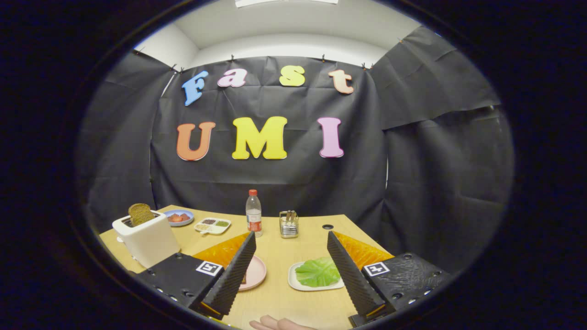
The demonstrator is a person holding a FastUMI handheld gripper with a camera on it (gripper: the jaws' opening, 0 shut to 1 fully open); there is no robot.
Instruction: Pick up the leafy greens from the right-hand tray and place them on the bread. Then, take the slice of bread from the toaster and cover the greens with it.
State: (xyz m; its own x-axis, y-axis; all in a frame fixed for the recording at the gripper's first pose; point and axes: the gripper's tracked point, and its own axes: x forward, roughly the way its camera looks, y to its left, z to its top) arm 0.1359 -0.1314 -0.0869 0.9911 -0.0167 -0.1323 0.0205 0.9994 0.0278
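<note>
The gripper [290,256] is hovering with fingers spread wide and pinching nothing — the leafy greens [317,272] are sitting on the white tray [293,279] by the right finger, bread slice [140,213] poking out of the toaster [146,240].

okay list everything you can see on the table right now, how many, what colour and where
toaster: one, white, left of the fingers
bread slice: one, brown, standing in the toaster
blue plate: one, behind the toaster, red food on it
divided dish: one, white, beside the blue plate
bottle: one, clear, red cap, mid table
glass holder: one, clear, right of the bottle
pink plate: one, by the left finger
leafy greens: one, green, on white tray
gripper: one, open, above the table
hand: one, resting between the fingers
</note>
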